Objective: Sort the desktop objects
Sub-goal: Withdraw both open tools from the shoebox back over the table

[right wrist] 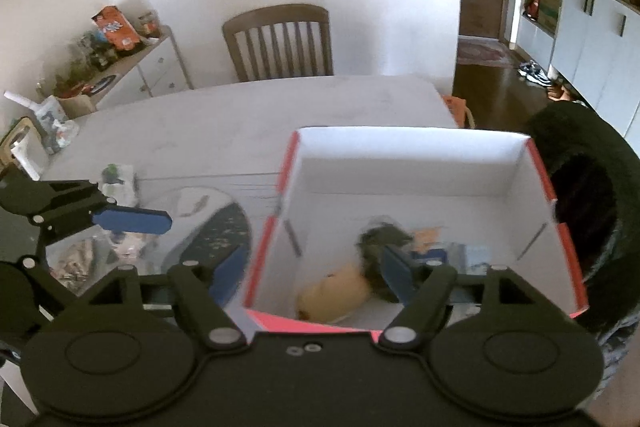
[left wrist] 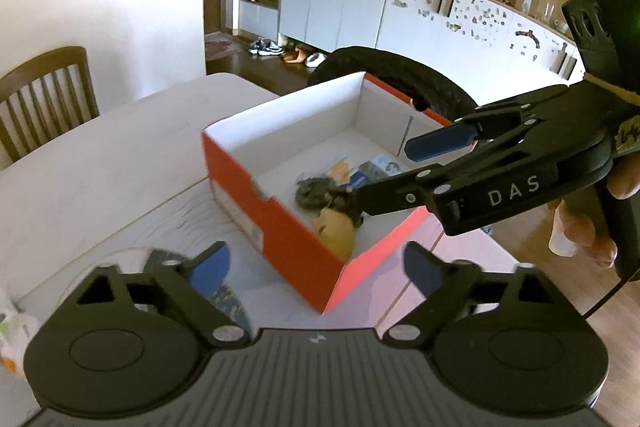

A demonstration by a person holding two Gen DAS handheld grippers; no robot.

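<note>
A pale tabletop [right wrist: 224, 115] holds everything. Nearest, the left gripper [left wrist: 316, 269] waits wide open and empty beside the red box [left wrist: 280, 227]. The right gripper [left wrist: 380, 171] reaches into the box, fingers spread apart, holding nothing. Inside lie a dark lump [right wrist: 380, 239], a yellow toy [right wrist: 336, 293] and small packets [left wrist: 360, 169], so the box gathers sorted things.

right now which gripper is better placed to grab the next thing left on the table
Probably the left gripper: it hangs open over the table beside the box, near the leftover items. The right gripper is open over the box.
</note>
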